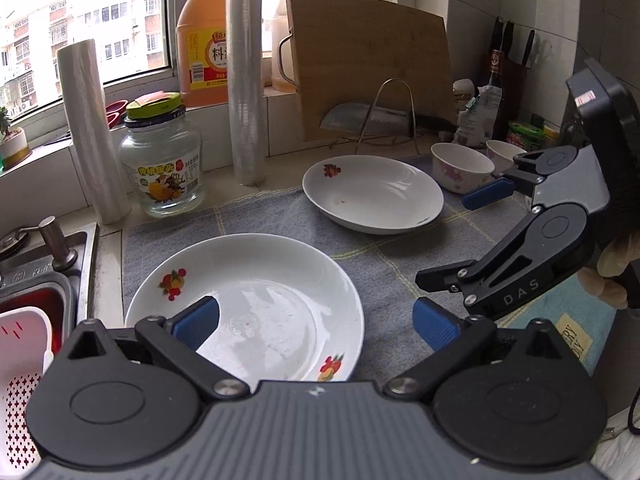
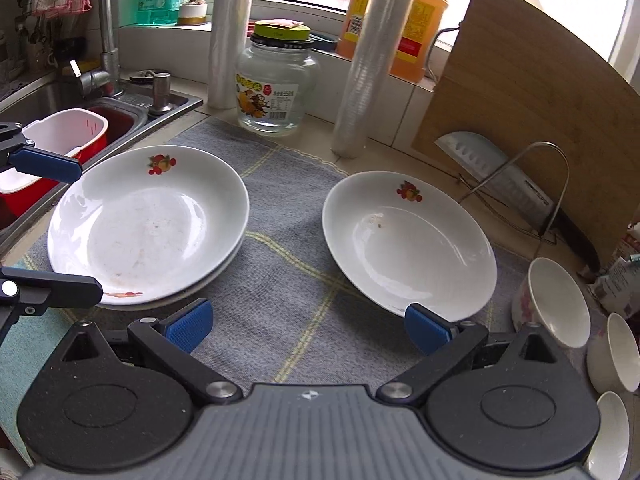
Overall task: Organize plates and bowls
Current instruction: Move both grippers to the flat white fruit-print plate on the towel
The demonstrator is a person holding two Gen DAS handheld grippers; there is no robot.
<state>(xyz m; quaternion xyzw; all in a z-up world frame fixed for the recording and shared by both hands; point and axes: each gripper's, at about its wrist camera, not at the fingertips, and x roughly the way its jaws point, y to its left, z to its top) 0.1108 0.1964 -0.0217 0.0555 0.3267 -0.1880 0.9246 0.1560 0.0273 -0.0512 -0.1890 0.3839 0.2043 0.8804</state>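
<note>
Two white plates with fruit prints are stacked (image 2: 148,224) at the left of a grey cloth (image 2: 288,272); the top one also shows in the left wrist view (image 1: 256,300). A single like plate (image 2: 408,240) lies to the right and also shows in the left wrist view (image 1: 372,192). Three small white bowls stand at the right: (image 2: 556,304), (image 2: 614,352), (image 2: 608,432). My left gripper (image 1: 316,320) is open and empty, just above the near rim of the stack. My right gripper (image 2: 308,326) is open and empty, low over the cloth between the plates, its right finger by the single plate's near rim.
A sink (image 2: 52,92) with a red-and-white strainer basket (image 2: 60,140) lies at the left. A glass jar (image 2: 276,84), two film rolls (image 2: 368,60), oil jugs, a cutting board (image 2: 532,104) and a cleaver on a wire rack (image 2: 504,176) line the back.
</note>
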